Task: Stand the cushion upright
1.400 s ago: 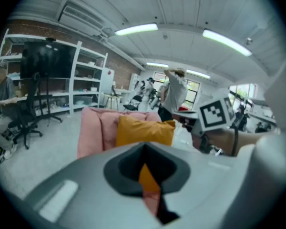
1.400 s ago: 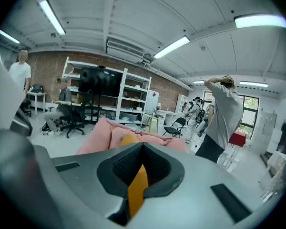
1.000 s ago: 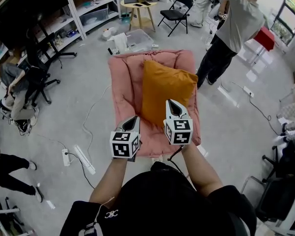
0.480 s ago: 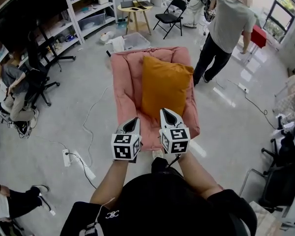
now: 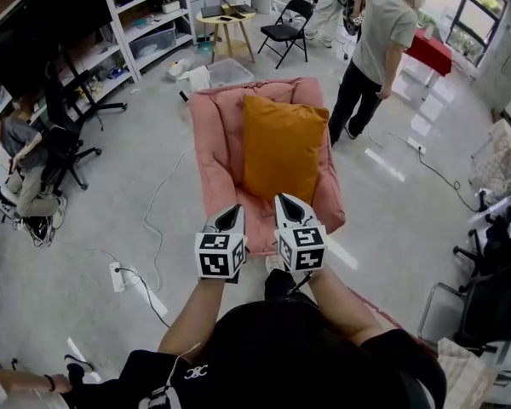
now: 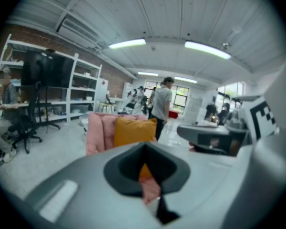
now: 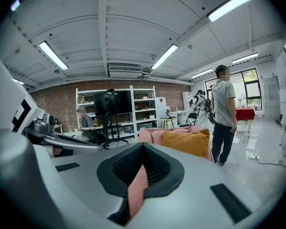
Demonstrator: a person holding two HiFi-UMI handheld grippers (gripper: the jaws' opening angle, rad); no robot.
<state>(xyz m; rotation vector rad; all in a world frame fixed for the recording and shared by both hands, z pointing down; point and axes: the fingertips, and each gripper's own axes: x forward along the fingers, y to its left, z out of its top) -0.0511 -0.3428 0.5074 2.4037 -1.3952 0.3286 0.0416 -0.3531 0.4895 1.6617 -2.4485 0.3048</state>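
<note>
While jaws are shut, orange cushion [image 5: 281, 147] is seen upright

The jaws of the left gripper [image 5: 232, 211] are pressed together, nothing held, as are those of the right gripper [image 5: 283, 203]. Both are held side by side over the near edge of the pink floor chair [image 5: 217, 143]. The orange cushion is propped on its seat against the backrest. A person [image 5: 370, 49] is seen standing beyond

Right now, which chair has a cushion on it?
The pink soft chair in the middle: an orange cushion rests on it. The black folding chair behind it has a bare seat.
</note>
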